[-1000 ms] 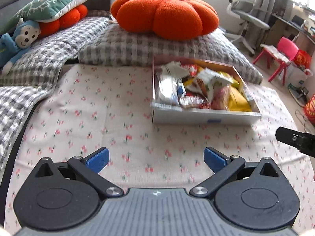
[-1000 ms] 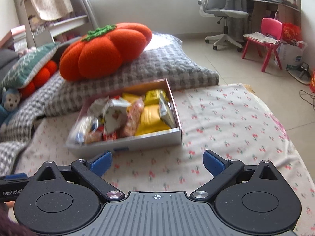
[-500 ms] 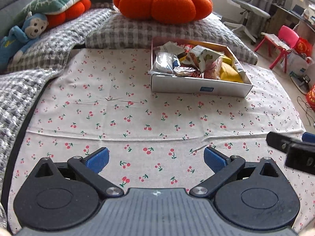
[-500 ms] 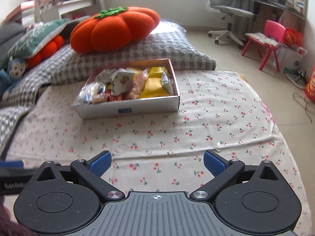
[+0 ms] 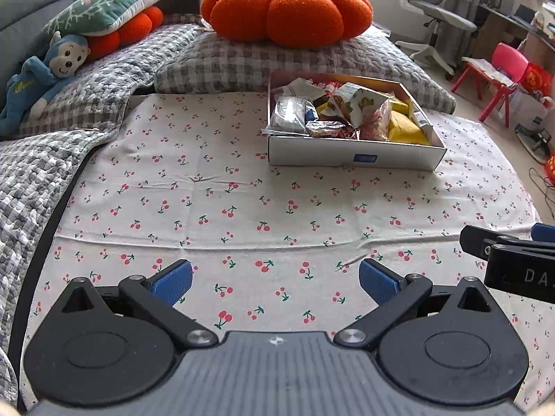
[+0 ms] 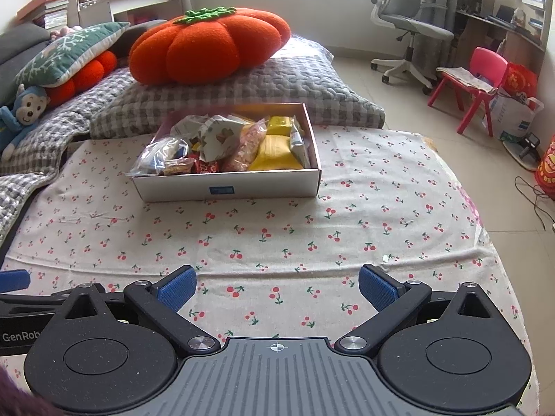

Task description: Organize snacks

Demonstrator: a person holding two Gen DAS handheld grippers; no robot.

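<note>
A white cardboard box [image 5: 357,157] [image 6: 229,187] stands on the cherry-print cloth, filled with several snack packets: a yellow pack [image 6: 277,150], a clear bag [image 5: 289,116] and a white printed pack [image 5: 357,104]. My left gripper [image 5: 275,279] is open and empty, well short of the box over the cloth. My right gripper [image 6: 277,286] is open and empty, also well back from the box. The right gripper's side shows at the right edge of the left wrist view [image 5: 513,260].
An orange pumpkin cushion [image 5: 288,7] lies on a grey checked pillow [image 5: 242,66] behind the box. A blue monkey toy [image 5: 38,76] and a green pillow [image 5: 104,10] lie at the left. An office chair [image 6: 406,27] and red child's chair [image 6: 475,83] stand on the floor at the right.
Both grippers have pulled back from the box and risen; the box now looks smaller and farther. Both stay open and empty.
</note>
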